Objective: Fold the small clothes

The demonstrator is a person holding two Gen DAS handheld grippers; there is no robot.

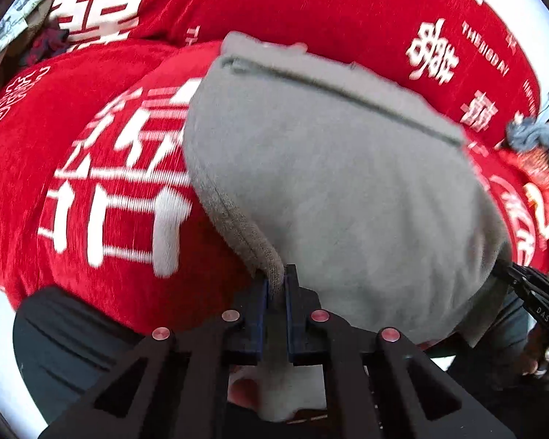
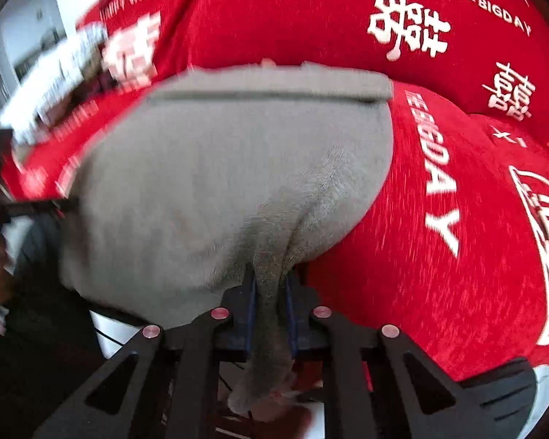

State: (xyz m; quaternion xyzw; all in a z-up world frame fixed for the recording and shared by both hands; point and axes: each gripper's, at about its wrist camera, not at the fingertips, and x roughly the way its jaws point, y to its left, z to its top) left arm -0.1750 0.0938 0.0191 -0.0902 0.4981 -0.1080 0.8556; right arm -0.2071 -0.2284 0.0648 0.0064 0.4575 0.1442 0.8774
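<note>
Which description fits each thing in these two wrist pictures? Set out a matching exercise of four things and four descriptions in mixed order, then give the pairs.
Things
1. grey garment
2. red cloth
3. left hand-held gripper
4. dark grey crumpled item

Descriptions
A. printed with white lettering
B. shut on a grey fabric edge
C. lies at the far right on the red surface
D. held at two near edges by both hand-held grippers

Pairs: 1-D, 2-A, 3-B, 4-C
</note>
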